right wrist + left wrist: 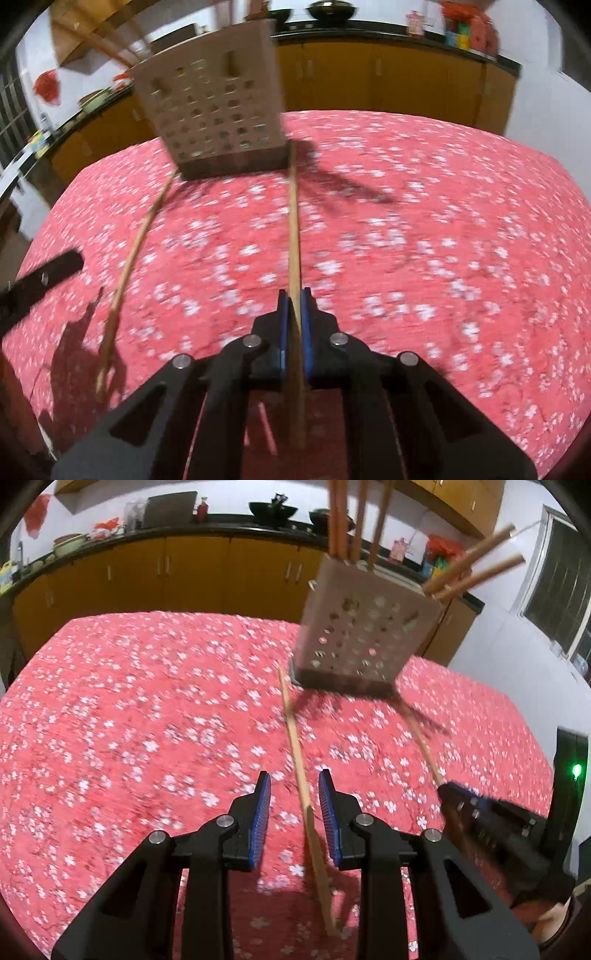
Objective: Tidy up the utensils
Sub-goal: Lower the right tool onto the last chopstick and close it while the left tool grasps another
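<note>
Wooden chopstick pinched in right hand-held gripper; left hand-held gripper spread, straddling second chopstick; perforated holder beyond.

Yellow cabinets, window rt.

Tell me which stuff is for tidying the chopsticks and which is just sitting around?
For the job: holder with chopsticks already in it, loose chopstick between the open left gripper, chopstick pinched in the right gripper.

Just sitting around: woks, pot, bottle, cabinets.
</note>
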`<state>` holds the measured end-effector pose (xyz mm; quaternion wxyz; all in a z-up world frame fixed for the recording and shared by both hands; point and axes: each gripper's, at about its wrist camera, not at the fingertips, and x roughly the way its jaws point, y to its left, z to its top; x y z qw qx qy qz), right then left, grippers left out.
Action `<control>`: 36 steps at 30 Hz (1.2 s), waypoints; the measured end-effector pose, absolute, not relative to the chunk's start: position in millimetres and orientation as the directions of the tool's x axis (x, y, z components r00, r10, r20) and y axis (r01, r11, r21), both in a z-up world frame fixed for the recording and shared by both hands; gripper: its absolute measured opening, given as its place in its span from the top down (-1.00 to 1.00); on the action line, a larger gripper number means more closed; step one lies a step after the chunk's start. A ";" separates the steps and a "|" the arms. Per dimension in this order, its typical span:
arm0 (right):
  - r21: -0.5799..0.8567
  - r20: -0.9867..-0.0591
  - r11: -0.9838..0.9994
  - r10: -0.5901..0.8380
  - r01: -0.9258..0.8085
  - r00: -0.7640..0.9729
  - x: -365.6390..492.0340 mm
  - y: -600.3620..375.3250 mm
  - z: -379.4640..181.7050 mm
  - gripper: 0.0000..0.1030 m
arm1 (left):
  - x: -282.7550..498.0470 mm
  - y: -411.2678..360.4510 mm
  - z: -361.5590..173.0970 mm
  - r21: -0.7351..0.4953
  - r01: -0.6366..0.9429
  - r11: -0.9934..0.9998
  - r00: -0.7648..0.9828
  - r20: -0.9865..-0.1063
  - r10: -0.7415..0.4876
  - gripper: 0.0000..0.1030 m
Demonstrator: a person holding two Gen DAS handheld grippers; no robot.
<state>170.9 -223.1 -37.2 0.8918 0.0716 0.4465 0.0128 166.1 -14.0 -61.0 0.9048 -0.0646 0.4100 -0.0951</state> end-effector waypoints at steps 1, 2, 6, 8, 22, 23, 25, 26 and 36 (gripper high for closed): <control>0.147 -0.795 0.987 0.077 0.068 0.601 170.1 -231.2 -36.5 0.85 | 166.2 -16.4 -63.4 -0.193 0.124 0.973 0.641 -0.733 -0.227 0.46; 0.156 -0.795 0.984 0.072 0.089 0.602 169.0 -238.4 -35.5 0.85 | 166.9 -20.1 -66.4 -0.187 0.130 0.974 0.634 -0.740 -0.226 0.45; 0.167 -0.796 0.979 0.064 0.116 0.601 165.9 -251.4 -35.0 0.85 | 170.9 -28.9 -76.7 -0.153 0.132 0.979 0.616 -0.761 -0.201 0.46; 0.163 -0.795 0.980 0.064 0.111 0.603 162.3 -252.3 -32.4 0.85 | 173.6 -31.9 -82.5 -0.130 0.126 0.984 0.607 -0.774 -0.180 0.46; 0.140 -0.788 0.989 0.083 0.045 0.610 171.0 -233.3 -35.2 0.85 | 199.0 15.6 -87.3 -0.058 0.009 0.998 0.617 -0.785 -0.051 0.85; 0.137 -0.788 0.990 0.083 0.043 0.610 177.6 -231.1 -38.4 0.85 | 200.6 19.2 -87.2 -0.060 0.006 0.998 0.618 -0.784 -0.051 0.85; 0.128 -0.786 0.991 0.078 0.038 0.613 180.9 -228.7 -39.5 0.84 | 201.5 23.6 -86.7 -0.066 0.009 0.998 0.622 -0.781 -0.057 0.84; 0.126 -0.785 0.991 0.077 0.036 0.614 182.3 -229.4 -40.7 0.84 | 200.5 24.4 -86.9 -0.066 0.011 0.998 0.627 -0.776 -0.058 0.84; 0.115 -0.778 0.993 0.071 0.031 0.624 183.6 -229.3 -43.1 0.84 | 197.2 30.9 -90.1 -0.091 0.020 0.996 0.637 -0.766 -0.083 0.81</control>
